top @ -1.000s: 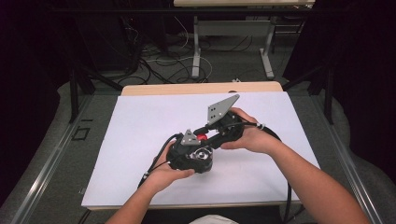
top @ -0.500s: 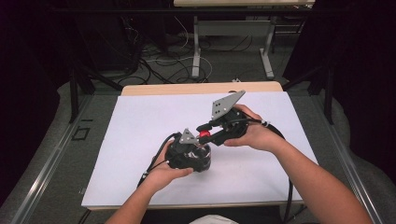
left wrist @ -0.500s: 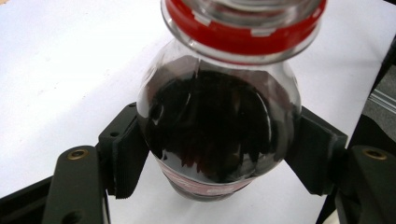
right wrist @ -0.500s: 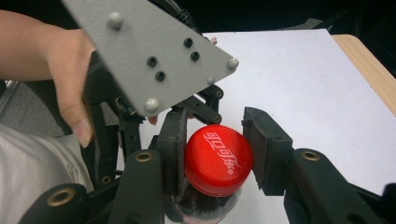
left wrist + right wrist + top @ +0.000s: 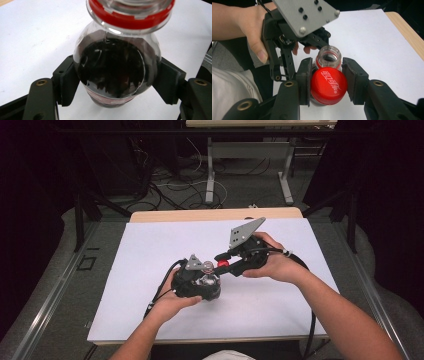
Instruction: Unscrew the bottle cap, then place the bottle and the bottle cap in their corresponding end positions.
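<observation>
A clear bottle [image 5: 112, 70] of dark drink stands on the white sheet [image 5: 150, 250] with my left gripper [image 5: 116, 82] shut on its body. A red ring stays on its neck. In the right gripper view the bottle's mouth [image 5: 328, 56] is uncovered. Just in front of it, the red screw cap [image 5: 329, 85] sits between the pads of my right gripper [image 5: 328, 80], which is shut on it. In the high view both grippers meet at the sheet's middle, the left gripper [image 5: 200, 285] low and the right gripper [image 5: 223, 262] coming in from the right.
The white sheet covers most of a wooden table whose far edge [image 5: 200, 215] shows bare. Cables trail from both grippers toward the near edge. Beyond the table are loose floor cables [image 5: 170, 180] and metal table legs [image 5: 210, 175].
My right gripper with the red cap has shifted slightly up and to the right, off the bottle's mouth. The left hand has kept the bottle still.
</observation>
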`<state>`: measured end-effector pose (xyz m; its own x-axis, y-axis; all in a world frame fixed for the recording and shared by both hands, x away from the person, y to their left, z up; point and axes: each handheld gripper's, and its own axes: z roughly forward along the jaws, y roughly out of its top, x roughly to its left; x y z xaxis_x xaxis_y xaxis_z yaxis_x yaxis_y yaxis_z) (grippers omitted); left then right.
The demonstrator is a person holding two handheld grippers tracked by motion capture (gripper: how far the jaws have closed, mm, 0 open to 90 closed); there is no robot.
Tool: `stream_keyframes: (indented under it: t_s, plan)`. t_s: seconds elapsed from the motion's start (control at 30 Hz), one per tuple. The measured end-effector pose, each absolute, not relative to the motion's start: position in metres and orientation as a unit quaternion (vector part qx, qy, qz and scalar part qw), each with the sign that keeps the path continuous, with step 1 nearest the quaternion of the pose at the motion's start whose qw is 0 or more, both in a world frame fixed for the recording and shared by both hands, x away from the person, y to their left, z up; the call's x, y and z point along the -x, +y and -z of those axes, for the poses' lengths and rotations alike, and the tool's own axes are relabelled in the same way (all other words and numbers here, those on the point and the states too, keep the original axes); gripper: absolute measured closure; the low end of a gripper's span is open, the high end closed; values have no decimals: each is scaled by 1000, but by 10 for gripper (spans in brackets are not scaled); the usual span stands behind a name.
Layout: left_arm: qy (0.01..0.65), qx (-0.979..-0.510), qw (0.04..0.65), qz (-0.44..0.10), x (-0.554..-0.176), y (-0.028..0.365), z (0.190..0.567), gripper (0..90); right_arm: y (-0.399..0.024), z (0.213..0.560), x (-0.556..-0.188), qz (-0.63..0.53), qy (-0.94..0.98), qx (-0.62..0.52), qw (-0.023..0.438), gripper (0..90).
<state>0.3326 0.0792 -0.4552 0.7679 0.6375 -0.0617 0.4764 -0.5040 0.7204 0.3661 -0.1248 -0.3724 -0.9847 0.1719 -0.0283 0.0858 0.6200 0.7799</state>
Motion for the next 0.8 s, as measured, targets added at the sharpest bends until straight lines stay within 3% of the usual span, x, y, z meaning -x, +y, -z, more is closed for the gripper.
stream_keyframes:
  t_s: [0.8]
  plan:
    - [359, -841, 384, -125, -343, 97, 448, 299, -153, 407, -361, -396, 885, -228, 93, 607]
